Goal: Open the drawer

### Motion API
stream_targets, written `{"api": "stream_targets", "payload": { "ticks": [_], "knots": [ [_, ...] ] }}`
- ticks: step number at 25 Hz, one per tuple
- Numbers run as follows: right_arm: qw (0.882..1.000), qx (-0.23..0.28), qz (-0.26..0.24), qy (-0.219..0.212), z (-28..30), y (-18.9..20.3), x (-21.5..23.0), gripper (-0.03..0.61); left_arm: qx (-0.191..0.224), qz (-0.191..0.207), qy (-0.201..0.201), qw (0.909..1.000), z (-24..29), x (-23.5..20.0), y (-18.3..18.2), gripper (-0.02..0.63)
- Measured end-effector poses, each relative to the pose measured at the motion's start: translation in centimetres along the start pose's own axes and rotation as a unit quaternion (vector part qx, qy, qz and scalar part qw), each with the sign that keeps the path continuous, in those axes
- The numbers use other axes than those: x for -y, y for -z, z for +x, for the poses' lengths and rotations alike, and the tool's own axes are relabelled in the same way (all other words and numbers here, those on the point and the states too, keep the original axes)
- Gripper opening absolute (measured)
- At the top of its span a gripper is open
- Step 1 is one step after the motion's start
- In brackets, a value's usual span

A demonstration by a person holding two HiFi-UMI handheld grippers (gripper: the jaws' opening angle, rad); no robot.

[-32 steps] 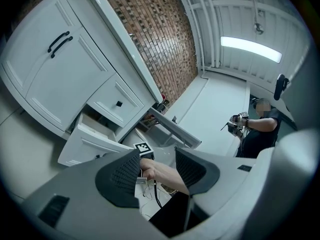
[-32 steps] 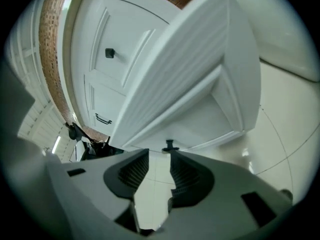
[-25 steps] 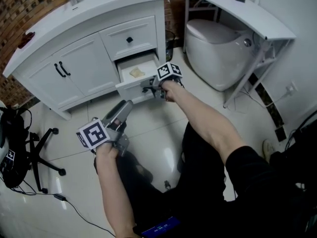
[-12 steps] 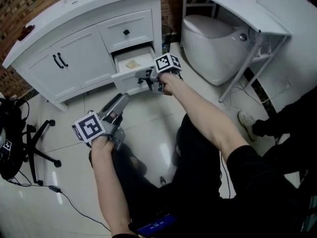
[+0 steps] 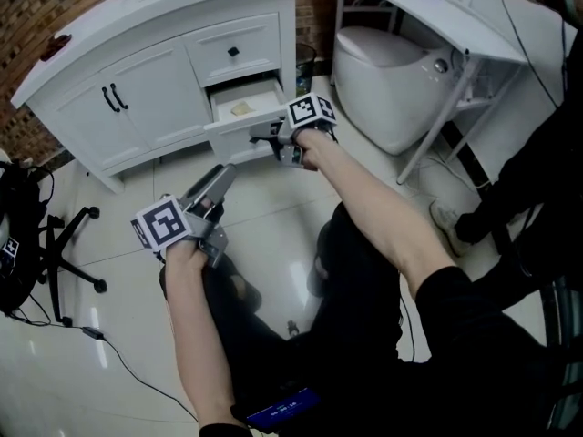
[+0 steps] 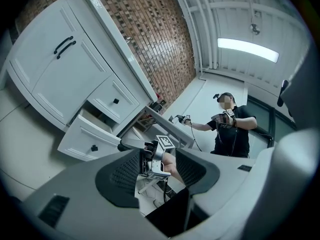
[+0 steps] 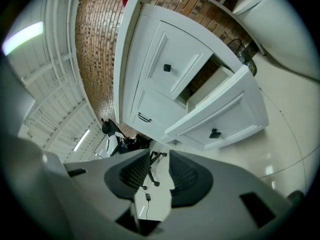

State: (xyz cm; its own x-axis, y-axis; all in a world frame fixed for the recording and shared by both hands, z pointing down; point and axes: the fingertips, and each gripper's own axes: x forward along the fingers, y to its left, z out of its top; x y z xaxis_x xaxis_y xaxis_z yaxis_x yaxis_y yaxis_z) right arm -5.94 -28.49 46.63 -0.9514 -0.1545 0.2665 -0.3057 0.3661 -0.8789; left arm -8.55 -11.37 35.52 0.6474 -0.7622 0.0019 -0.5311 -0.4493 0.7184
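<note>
Two grippers, both released and empty. Left gripper [image 5: 221,178] low over glossy pale floor tiles [image 5: 273,235], well apart from the cabinet; broad grey moulded jaws spread, dark ribbed pads [image 6: 125,174] bare, with only the other gripper's marker cube [image 6: 165,143] visible through the gap. Right gripper [image 5: 264,141] close to the front of the lower drawer [image 5: 232,137], clear of its knob; jaws parted, ridged oval pads [image 7: 135,171] gripping nothing, tile and a chair leg showing between them. Lower drawer pulled out from the right-hand column of the white vanity cabinet [image 5: 137,89], beneath a shut upper drawer [image 5: 233,52]. Flat painted front with a recessed rectangular panel and a small square black knob [image 7: 215,133], off to the right of the right gripper's jaws. Pale interior, with one small light-coloured scrap [image 5: 240,109] inside, too small to identify. Curved black bar handles [image 5: 111,98] on the two panelled cabinet doors. Smooth white countertop on top, rough brick wall [image 5: 36,7] behind. Rounded, glossy toilet [image 5: 392,80] to the right, under a thin white shelf [image 5: 428,16] on a slim frame. Black star-base office chair [image 5: 68,244] at the left edge.
</note>
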Motion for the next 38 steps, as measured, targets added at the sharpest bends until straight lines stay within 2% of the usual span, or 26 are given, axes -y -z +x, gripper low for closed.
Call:
{"api": "stream_targets", "payload": {
  "ticks": [15,26,32,35,38],
  "knots": [
    [0.999,-0.005,-0.028,-0.02,-2.8,1.9,-2.2,0.138,-0.003,0.005,-0.001,1.0,-0.3,1.2,1.7,0.221],
    [0.997,-0.017,-0.056,-0.045,-5.1,3.4,-4.6,0.137,-0.006,0.013,0.033,0.9994,0.8,3.6,2.4,0.221],
    [0.996,-0.015,-0.071,-0.043,-6.2,3.9,-4.8,0.137,-0.002,-0.022,0.013,0.9997,0.6,2.6,3.6,0.221],
    [0.996,-0.017,-0.076,-0.045,-6.3,4.3,-5.1,0.137,-0.001,-0.024,0.014,0.9996,0.4,2.7,3.8,0.221],
    [0.995,-0.022,-0.088,-0.049,-6.2,4.7,-5.6,0.137,-0.006,-0.01,0.011,0.9999,0.2,3.2,3.9,0.221]
  ]
}}
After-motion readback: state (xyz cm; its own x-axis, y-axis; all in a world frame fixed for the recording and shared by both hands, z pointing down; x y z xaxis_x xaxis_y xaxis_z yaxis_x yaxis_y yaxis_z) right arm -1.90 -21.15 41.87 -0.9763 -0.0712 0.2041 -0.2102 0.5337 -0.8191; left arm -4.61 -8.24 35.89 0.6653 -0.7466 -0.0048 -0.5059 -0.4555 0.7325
